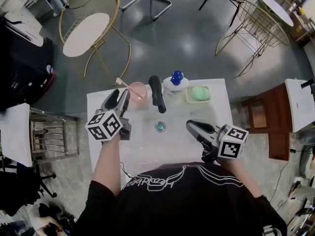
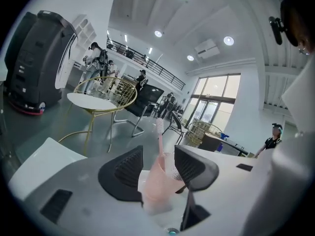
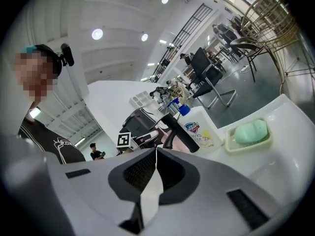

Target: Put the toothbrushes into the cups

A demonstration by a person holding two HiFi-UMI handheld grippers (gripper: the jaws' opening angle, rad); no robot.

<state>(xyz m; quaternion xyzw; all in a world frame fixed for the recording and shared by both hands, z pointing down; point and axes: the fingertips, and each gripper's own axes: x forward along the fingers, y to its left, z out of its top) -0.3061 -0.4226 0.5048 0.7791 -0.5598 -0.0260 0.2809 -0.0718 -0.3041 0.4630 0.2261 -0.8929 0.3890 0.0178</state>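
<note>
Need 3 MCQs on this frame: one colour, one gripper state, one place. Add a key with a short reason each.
1. What colour is the soap in the dish?
A) yellow B) green C) red

2. How do the jaws of the right gripper stand?
A) wide apart B) closed on the soap C) together, nothing between them

3. Where is the pink toothbrush?
A) in the dish B) in the pink cup C) in the right gripper

Key:
1 B: the bar in the dish is pale green in both the head view and the right gripper view.
2 C: the right gripper view shows the pads meeting, with nothing held.
3 B: its handle sticks up out of the pink cup.
</note>
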